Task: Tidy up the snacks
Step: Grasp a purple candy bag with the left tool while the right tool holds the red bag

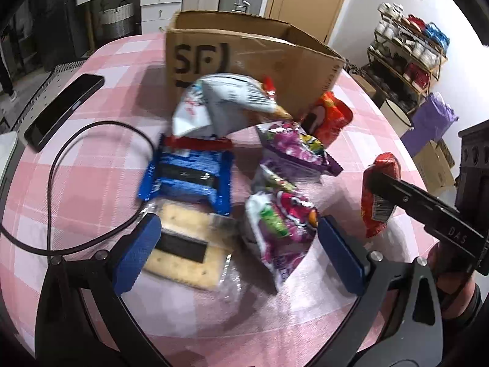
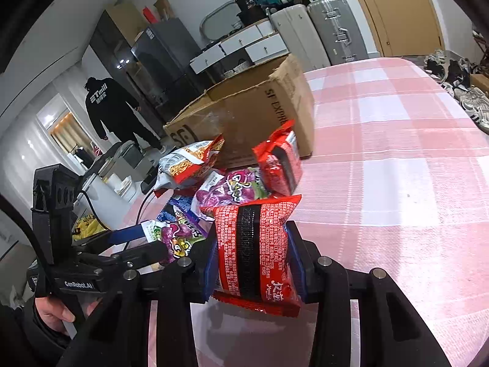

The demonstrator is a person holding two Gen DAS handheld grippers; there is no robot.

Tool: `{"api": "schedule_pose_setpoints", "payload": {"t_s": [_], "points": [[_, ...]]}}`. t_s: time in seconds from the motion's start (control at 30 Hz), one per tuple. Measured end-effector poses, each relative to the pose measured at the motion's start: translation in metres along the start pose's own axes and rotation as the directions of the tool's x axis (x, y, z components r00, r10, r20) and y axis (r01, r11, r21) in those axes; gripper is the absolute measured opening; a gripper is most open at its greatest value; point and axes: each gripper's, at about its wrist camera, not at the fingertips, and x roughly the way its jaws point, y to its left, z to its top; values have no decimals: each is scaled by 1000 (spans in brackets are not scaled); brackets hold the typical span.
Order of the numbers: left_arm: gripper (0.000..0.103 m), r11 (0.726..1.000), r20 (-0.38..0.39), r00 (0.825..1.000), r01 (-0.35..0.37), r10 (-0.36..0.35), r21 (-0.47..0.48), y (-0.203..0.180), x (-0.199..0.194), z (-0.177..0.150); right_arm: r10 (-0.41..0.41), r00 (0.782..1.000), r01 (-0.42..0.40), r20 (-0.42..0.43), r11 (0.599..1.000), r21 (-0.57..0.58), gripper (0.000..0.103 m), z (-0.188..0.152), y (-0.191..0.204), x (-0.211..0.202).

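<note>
My right gripper (image 2: 253, 257) is shut on a red snack pack (image 2: 256, 238) and holds it upright above the pink checked table (image 2: 397, 183). In the left wrist view the same red pack (image 1: 379, 195) hangs at the right, clear of the pile. My left gripper (image 1: 238, 255) is open, low over the table. A clear cracker pack (image 1: 183, 244) and a purple candy bag (image 1: 281, 232) lie between its blue pads (image 1: 137, 253). Behind them lie a blue pack (image 1: 189, 174), a second purple bag (image 1: 293, 146), a white bag (image 1: 220, 104) and an orange-red pack (image 1: 330, 116). An open cardboard box (image 1: 244, 49) stands beyond them.
A black phone (image 1: 64, 110) and a black cable (image 1: 91, 159) lie on the table's left side. A shoe rack (image 1: 409, 49) stands off the table at right. A person in black (image 2: 113, 107) stands far back, with suitcases (image 2: 336, 30) by the wall.
</note>
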Motion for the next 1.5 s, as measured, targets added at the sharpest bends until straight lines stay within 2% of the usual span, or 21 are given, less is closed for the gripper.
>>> {"api": "schedule_pose_setpoints", "payload": {"t_s": [0.4,0.47,0.57,0.6,0.63,0.73,0.83,1.07,1.27,1.5], "points": [[102,996,-27,1000,-7,9,86,-35,33,6,-35,999,35,16,999,5,40,-15,-15,-31],[98,995,-18,1000,-6,8,97,-37,34,7,-40,999,40,15,999,7,40,-16,-16,-31],[90,995,-14,1000,-1,3,103,-36,36,8,-42,999,42,11,999,14,40,-17,-19,-30],[84,995,-14,1000,6,-5,103,-36,35,8,-42,999,42,11,999,15,40,-17,-19,-29],[73,994,-18,1000,18,-16,104,-36,35,8,-41,999,41,10,999,16,40,-17,-19,-28],[53,994,-29,999,23,-20,110,-36,36,7,-39,999,39,9,999,18,40,-16,-18,-26],[47,992,-35,998,56,-53,110,-34,36,5,-36,999,36,9,999,18,40,-17,-17,-26],[39,989,-29,996,85,-82,123,-34,31,0,-35,999,35,13,999,21,40,-18,-15,-27],[38,989,-25,995,99,-97,114,-30,26,-2,-28,999,28,22,1000,14,40,-16,-9,-30],[38,987,27,994,103,-108,127,-30,-3,-3,-16,999,16,36,1000,-11,40,-9,4,-36]]}}
